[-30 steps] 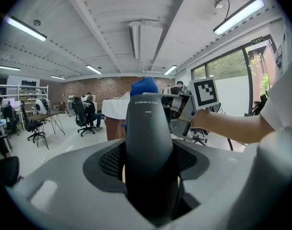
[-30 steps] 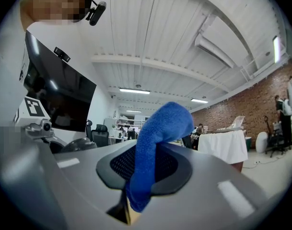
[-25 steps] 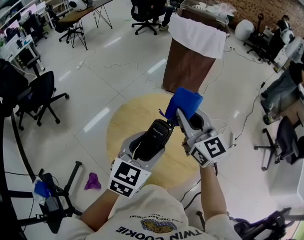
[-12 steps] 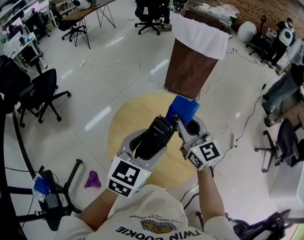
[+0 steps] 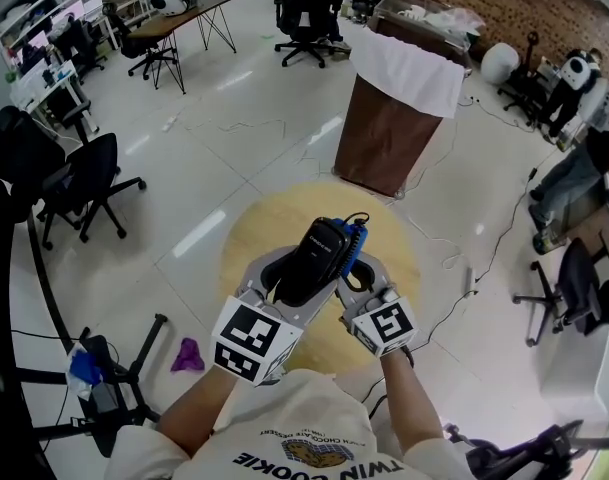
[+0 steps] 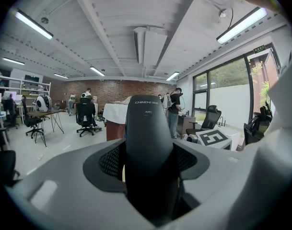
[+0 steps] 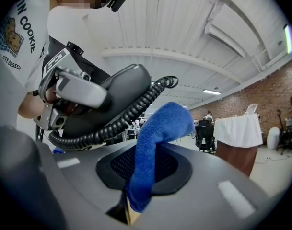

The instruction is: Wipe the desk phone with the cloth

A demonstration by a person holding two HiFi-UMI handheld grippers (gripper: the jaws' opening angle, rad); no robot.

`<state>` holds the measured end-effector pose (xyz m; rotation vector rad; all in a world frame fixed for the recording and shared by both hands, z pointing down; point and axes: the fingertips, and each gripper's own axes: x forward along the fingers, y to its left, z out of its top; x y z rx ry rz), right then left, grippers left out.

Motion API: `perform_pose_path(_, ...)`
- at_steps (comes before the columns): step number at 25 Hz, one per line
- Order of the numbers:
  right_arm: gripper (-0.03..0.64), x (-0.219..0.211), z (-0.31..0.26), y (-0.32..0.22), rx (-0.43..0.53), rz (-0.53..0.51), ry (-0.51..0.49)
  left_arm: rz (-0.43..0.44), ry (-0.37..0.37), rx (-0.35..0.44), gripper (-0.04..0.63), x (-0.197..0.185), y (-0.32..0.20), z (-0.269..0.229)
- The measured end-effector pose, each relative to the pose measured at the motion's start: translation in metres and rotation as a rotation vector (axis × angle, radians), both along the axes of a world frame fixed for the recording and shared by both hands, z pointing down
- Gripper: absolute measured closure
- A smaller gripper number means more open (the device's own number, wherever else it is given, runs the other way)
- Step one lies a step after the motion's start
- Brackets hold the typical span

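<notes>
Left gripper (image 5: 290, 280) clamps the black handset (image 6: 148, 143) printed "CHINOE A061"; right gripper (image 5: 358, 280) pinches the blue cloth (image 7: 153, 143).

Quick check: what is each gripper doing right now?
Left gripper: closed on the black phone handset.
Right gripper: closed on the blue cloth.

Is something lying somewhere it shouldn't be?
Yes: a small crumpled purple scrap lies on the white tiled floor, left of the round wooden table. It looks dropped; what it is I cannot tell.
</notes>
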<state>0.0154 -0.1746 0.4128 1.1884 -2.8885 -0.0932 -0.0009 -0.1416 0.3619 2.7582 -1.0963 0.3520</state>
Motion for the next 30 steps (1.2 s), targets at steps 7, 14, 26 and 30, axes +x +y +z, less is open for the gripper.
perform_pose_path(7, 0.555, -0.011, 0.015, 0.012, -0.023, -0.012, -0.011, -0.008, 0.02, -0.022, 0.324, -0.002, -0.011, 0.002)
perform_pose_path(14, 0.555, -0.024, 0.028, 0.027, -0.053, -0.031, -0.011, -0.018, 0.038, -0.025, 0.324, -0.002, -0.023, -0.002)
perform_pose_path(26, 0.555, -0.035, 0.046, 0.045, -0.099, -0.046, -0.02, -0.029, 0.045, -0.021, 0.324, -0.002, -0.037, -0.005)
perform_pose_path(30, 0.555, -0.038, 0.048, 0.051, -0.108, -0.054, -0.029, -0.038, 0.055, -0.013, 0.324, -0.001, -0.042, -0.008)
